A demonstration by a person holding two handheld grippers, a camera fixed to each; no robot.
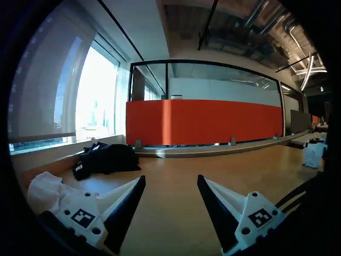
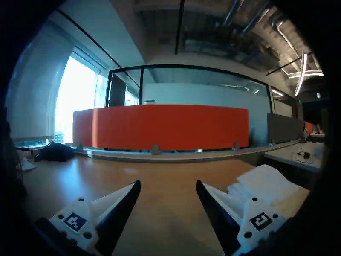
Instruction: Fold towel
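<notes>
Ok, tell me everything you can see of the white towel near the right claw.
The towel is white, soft-looking cloth, folded into a neat stack of layers. It lies flat on the wooden table, at the right of the right gripper view, beyond a finger of the right claw, which hides its near edge. The open claw holds nothing.

We see a wooden table (image 1: 183, 166) bearing a dark bundle (image 1: 106, 158), perhaps clothing, crumpled white cloth (image 1: 44, 192), and folded white towels (image 2: 266, 181).
</notes>
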